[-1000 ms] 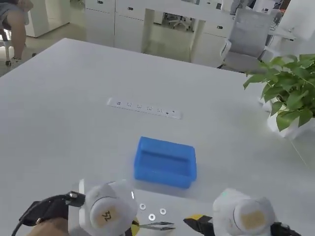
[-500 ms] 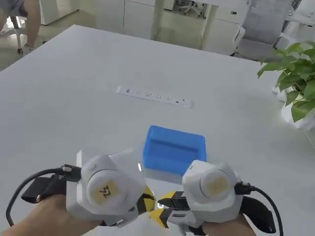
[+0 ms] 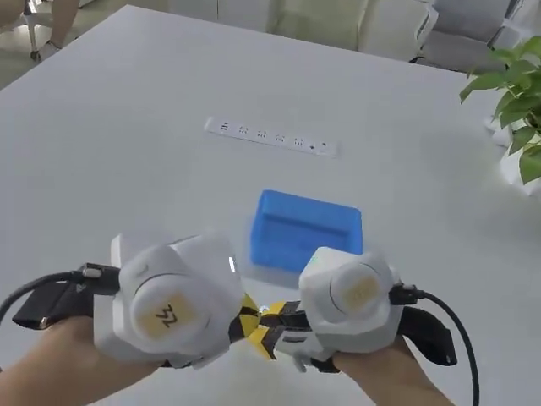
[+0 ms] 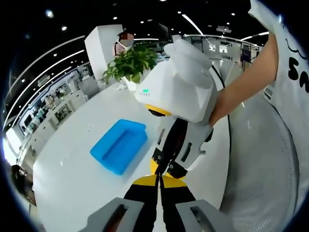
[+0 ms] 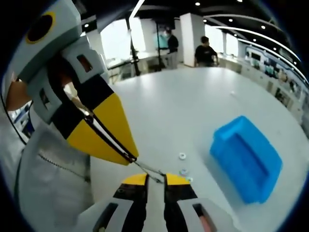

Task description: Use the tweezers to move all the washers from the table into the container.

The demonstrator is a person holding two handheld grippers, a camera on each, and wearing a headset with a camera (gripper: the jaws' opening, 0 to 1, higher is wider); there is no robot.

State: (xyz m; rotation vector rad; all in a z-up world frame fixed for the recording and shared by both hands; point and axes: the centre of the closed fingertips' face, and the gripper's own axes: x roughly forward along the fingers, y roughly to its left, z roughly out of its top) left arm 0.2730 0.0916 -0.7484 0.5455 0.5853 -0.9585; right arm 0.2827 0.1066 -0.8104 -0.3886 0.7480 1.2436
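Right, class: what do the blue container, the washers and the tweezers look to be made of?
Blue container: probably plastic, matte, uniformly coloured with rounded moulded edges. Washers: likely metal, small pale rings with a slight shine, though too small to be sure. Tweezers: seemingly steel, thin grey blades.

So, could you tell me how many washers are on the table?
3. Right gripper view: a far washer, a middle washer and a near washer by the jaws, on the table beside the container. More may be hidden.

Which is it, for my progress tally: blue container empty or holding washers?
Empty: the blue container has a bare floor, and three washers lie on the table.
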